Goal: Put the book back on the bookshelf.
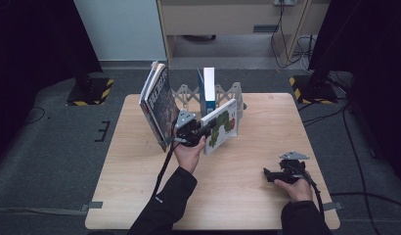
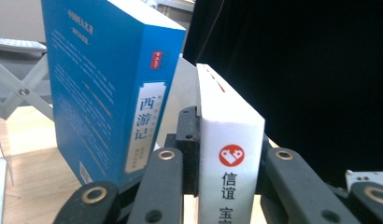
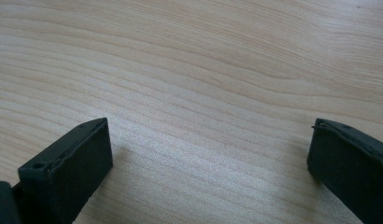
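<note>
My left tool (image 1: 204,131) clamps the white picture book's (image 1: 220,125) spine beside the blue book (image 2: 105,84); my right tool (image 1: 268,174) rests spread wide, empty, on the surface (image 1: 237,191).

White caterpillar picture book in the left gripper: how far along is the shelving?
Looks done: a blue boxed book stands upright in the grey accordion rack, and dark-covered books lean at its left end. In hand: the left gripper is shut on the white caterpillar picture book, tilted, not yet upright. Left: standing it beside the blue one. The right gripper rests open on the wooden table.
</note>
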`<state>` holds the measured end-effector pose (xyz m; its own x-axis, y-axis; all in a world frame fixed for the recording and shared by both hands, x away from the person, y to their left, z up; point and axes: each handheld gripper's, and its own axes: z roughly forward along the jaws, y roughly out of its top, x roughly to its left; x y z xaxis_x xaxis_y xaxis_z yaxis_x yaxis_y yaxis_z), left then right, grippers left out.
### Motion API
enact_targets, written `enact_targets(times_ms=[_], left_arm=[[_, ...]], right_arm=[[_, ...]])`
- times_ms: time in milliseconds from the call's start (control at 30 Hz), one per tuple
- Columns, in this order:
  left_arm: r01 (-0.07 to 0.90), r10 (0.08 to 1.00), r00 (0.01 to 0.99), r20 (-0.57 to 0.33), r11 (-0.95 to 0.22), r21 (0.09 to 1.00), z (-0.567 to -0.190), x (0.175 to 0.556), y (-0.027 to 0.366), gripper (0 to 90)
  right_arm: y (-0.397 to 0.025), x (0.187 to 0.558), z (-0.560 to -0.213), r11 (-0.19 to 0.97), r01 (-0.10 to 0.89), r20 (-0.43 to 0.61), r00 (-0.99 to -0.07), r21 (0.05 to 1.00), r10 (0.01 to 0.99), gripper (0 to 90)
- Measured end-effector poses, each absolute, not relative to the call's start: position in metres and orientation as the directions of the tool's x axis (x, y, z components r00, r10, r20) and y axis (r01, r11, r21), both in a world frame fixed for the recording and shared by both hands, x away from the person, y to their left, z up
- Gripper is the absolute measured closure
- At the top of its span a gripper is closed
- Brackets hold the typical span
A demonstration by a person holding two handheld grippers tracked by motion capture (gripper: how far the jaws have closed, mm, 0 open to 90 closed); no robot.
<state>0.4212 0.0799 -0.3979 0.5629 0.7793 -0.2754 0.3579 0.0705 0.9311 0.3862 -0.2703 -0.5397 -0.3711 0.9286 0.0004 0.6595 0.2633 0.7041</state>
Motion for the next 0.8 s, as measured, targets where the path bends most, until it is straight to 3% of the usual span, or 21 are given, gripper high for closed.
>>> enact_targets(times_ms=[800], left_arm=[[0.349, 0.823, 0.515, -0.241, 0.056, 0.936, -0.411, 0.448, 0.049, 74.4]], right_arm=[[-0.27, 0.387, -0.54, 0.264, 0.659, -0.001, -0.371, 0.705, 0.929, 0.4]])
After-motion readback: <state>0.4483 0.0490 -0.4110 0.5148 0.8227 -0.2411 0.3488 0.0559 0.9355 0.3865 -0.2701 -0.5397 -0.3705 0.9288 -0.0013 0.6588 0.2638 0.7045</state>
